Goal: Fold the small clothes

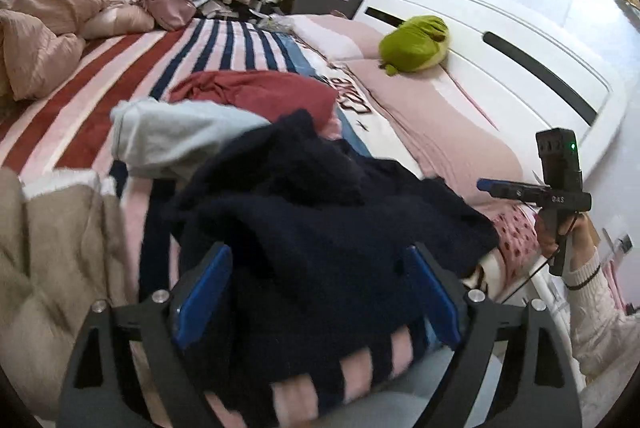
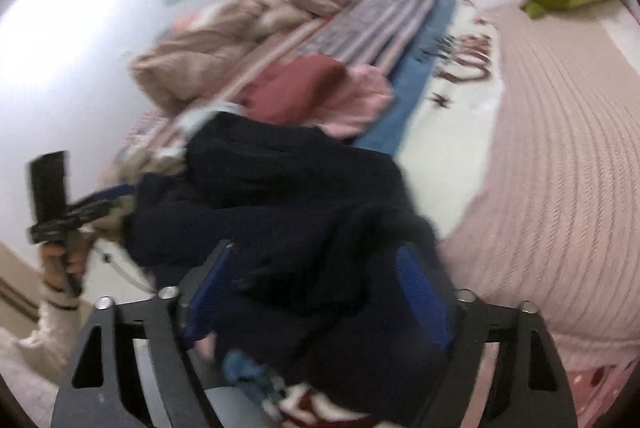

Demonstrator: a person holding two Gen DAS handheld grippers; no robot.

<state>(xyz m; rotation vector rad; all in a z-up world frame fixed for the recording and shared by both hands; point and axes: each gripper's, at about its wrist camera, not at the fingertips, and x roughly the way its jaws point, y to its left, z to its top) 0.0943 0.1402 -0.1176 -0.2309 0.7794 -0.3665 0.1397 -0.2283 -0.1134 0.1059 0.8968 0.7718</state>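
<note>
A dark navy knit garment (image 1: 328, 211) is seen crumpled on the striped blanket (image 1: 100, 75), a red garment (image 1: 256, 89) lying at its twelve o'clock. The left gripper (image 1: 318, 292) is spread wide with navy cloth lying loose between the pads, nothing clamped. The right gripper (image 2: 320, 292) is likewise parted, the cloth ungripped.

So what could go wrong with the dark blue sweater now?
1. Both the left gripper and the right gripper stand open around the navy sweater, which lies bunched, so any fold may come out crooked.
2. It overlaps the light grey garment and sits by the red one, so a grab might catch those too.
</note>
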